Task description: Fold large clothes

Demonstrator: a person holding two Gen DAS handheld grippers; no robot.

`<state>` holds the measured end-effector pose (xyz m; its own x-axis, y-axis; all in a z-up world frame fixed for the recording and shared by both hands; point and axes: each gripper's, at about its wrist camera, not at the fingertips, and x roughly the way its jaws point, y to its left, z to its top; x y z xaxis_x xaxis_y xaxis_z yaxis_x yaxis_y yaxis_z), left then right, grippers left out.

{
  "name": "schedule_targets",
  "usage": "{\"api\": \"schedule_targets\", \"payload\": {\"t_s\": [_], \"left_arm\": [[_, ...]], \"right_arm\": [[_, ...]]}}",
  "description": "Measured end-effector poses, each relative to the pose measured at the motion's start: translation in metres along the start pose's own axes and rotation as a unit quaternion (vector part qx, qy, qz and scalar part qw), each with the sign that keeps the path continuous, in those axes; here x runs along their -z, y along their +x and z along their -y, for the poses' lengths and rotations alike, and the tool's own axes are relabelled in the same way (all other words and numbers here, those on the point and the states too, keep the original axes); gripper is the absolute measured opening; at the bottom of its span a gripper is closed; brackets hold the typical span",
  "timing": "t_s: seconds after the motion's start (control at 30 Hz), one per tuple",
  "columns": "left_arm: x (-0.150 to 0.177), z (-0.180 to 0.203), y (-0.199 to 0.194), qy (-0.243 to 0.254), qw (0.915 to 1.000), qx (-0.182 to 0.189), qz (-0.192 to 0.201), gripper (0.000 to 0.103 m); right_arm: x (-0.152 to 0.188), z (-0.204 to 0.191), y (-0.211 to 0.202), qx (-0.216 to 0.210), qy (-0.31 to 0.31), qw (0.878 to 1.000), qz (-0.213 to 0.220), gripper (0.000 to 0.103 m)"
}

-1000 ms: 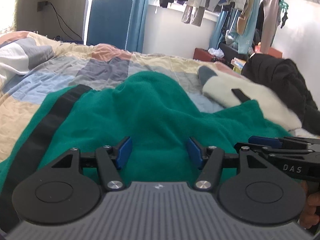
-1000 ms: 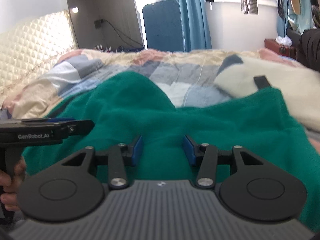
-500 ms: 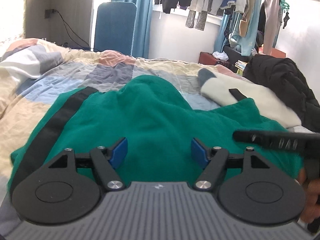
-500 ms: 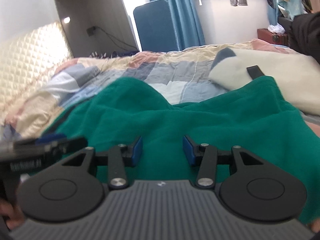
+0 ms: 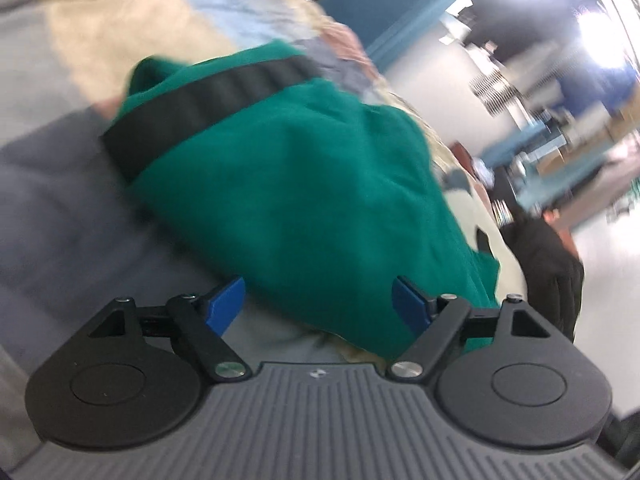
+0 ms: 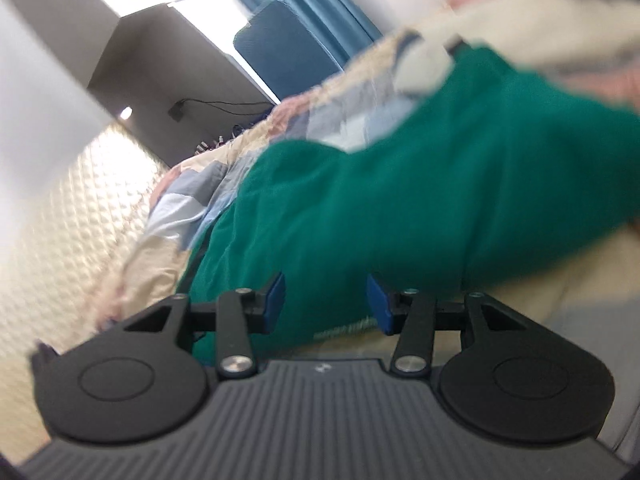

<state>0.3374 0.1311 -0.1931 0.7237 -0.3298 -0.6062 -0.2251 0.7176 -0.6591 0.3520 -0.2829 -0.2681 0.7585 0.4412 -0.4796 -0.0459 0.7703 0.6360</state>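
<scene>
the large green fleece garment with a black band along one edge [image 5: 304, 184] lies in a rumpled heap on the pastel patchwork quilt [image 5: 60, 208] of the bed, filling the middle of the left wrist frame and running from lower left to the right edge of the right wrist frame [image 6: 400, 208]. judging by its loose, bunched shape, no neat fold is made yet, so nearly the whole task looks to be ahead: spreading it flat, bringing the sides in, then halving it. the left gripper [image 5: 320, 302] has its blue-padded jaws spread wide with nothing between them, hovering just over the near hem at the bottom centre of its frame. the right gripper [image 6: 326, 306] is also parted, somewhat less widely, and grips nothing; green cloth shows behind the gap, but whether the pads touch it cannot be told through the blur. both views are tilted and smeared. no basket, box or other container is visible in either view. a cream fluffy garment [image 5: 484, 220] and a black jacket [image 5: 548, 256] lie at the right of the left wrist frame, just beside the green one.
</scene>
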Motion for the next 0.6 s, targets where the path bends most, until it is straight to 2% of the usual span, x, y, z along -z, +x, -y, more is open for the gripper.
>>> {"api": "schedule_targets", "payload": {"t_s": [0.1,0.17,0.23,0.33,0.43,0.53,0.6], "left_arm": [[-0.003,-0.018,0.007,-0.063,0.9977,0.023,-0.010,0.086],[-0.005,-0.031,0.014,-0.102,0.9938,0.040,-0.020,0.086],[-0.007,-0.042,0.021,-0.137,0.9891,0.048,-0.027,0.086],[-0.009,-0.058,0.032,-0.191,0.9784,0.069,-0.035,0.086],[-0.012,-0.070,0.041,-0.232,0.9675,0.094,-0.035,0.086],[-0.016,-0.075,0.050,-0.242,0.9639,0.108,-0.027,0.086],[-0.018,-0.074,0.057,-0.232,0.9658,0.114,-0.024,0.086]], "right_arm": [[0.003,0.012,0.010,-0.011,0.055,0.998,-0.017,0.050],[0.003,0.019,0.014,-0.017,0.087,0.996,-0.018,0.061],[0.004,0.027,0.017,-0.021,0.121,0.992,-0.012,0.090],[0.007,0.040,0.025,-0.028,0.174,0.984,-0.019,0.091],[0.012,0.057,0.035,-0.040,0.242,0.969,-0.027,0.091],[0.014,0.075,0.039,-0.028,0.290,0.957,-0.001,0.090],[0.012,0.084,0.042,-0.022,0.312,0.949,0.027,0.090]]}}
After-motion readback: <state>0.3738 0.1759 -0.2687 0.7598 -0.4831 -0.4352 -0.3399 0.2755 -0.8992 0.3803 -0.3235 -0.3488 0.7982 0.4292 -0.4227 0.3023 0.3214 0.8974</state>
